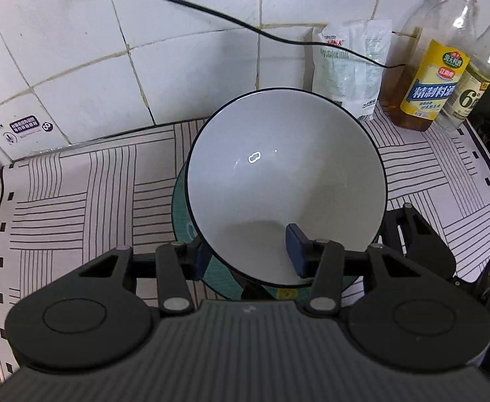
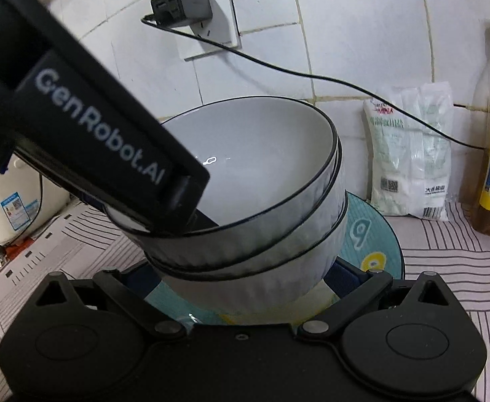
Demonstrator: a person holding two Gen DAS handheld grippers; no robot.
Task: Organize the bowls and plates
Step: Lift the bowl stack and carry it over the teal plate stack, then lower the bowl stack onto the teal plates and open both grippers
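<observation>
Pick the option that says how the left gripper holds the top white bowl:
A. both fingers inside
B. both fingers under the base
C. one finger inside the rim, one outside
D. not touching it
C: the left gripper straddles the top white bowl's rim, one blue finger pad inside, the other outside the wall.

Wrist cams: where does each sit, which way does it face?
Left wrist: on the left gripper, facing the tiled wall; its fingers pinch the top bowl rim; own body shows.
Right wrist: on the right gripper, lower, open around the bottom bowl; left gripper's body crosses frame.
Shared: bowls, teal plate, salt bag, yellow-label bottle, black cable.
</observation>
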